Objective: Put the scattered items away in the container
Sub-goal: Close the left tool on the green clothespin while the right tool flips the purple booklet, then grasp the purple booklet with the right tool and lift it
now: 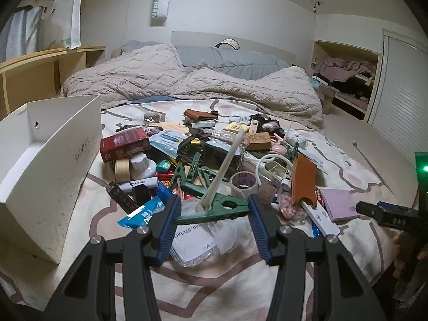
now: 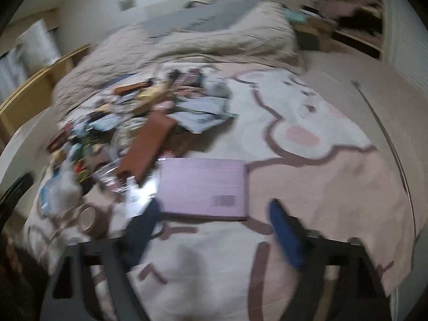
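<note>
A heap of small items lies on the bed. My left gripper [image 1: 211, 208] is shut on a dark green clothes peg [image 1: 214, 208], its blue pads at both ends; the peg clamps a cream plastic stick [image 1: 227, 163] that rises from it. The white cardboard box [image 1: 45, 165], open and empty, stands to the left. My right gripper [image 2: 214, 214] is open, its pads either side of a flat purple box [image 2: 203, 187] on the sheet; that view is blurred. The purple box also shows in the left wrist view [image 1: 338, 204], with the right gripper's body at the far right.
The heap holds a red box [image 1: 124, 144], tape rolls [image 1: 243, 184], more green pegs [image 1: 192, 171], an orange sleeve [image 1: 303, 179], a white stick [image 1: 321, 218] and a blue packet [image 1: 141, 212]. A fluffy blanket [image 1: 187, 80] lies behind. A long metal rod [image 1: 371, 165] lies to the right.
</note>
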